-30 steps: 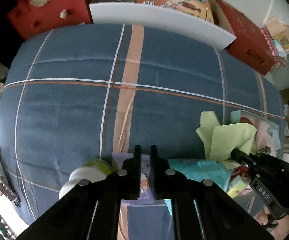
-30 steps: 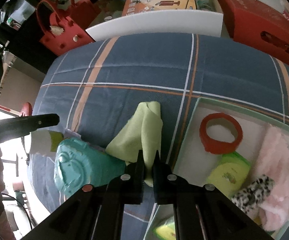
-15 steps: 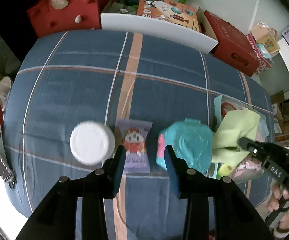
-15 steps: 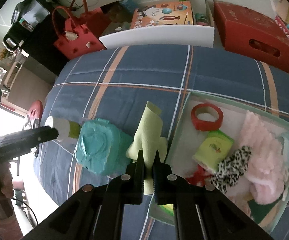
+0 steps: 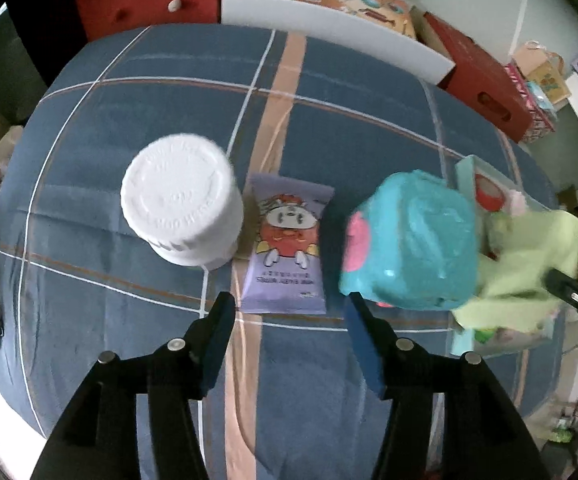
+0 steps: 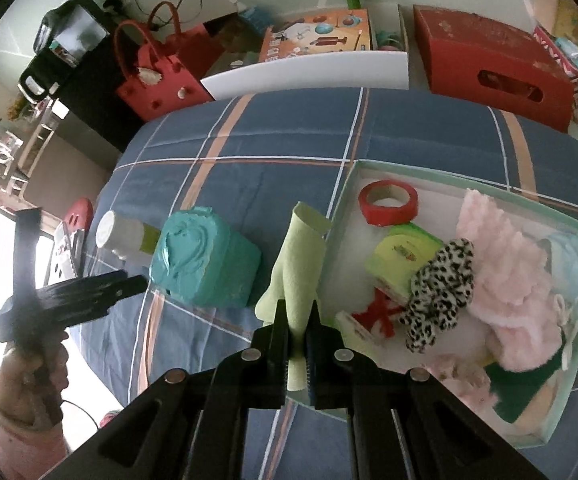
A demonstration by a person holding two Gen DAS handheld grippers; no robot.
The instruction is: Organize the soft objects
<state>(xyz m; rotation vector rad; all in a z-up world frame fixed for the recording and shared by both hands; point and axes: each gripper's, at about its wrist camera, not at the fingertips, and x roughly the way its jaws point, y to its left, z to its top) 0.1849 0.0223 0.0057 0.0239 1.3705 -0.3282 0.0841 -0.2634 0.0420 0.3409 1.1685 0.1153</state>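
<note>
The right gripper [image 6: 297, 334] is clamped on a pale green cloth [image 6: 301, 264] that stands up ahead of its tips, just left of the tray [image 6: 469, 188]. The left gripper [image 5: 289, 316] has just been opening, with nothing between its jaws; a purple snack packet [image 5: 287, 248] lies just ahead of them.

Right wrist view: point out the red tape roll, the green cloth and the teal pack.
red tape roll [image 6: 388, 203], right wrist view, on its ring wall
green cloth [image 6: 300, 268], right wrist view, mid fold
teal pack [image 6: 205, 258], right wrist view, top face
</note>
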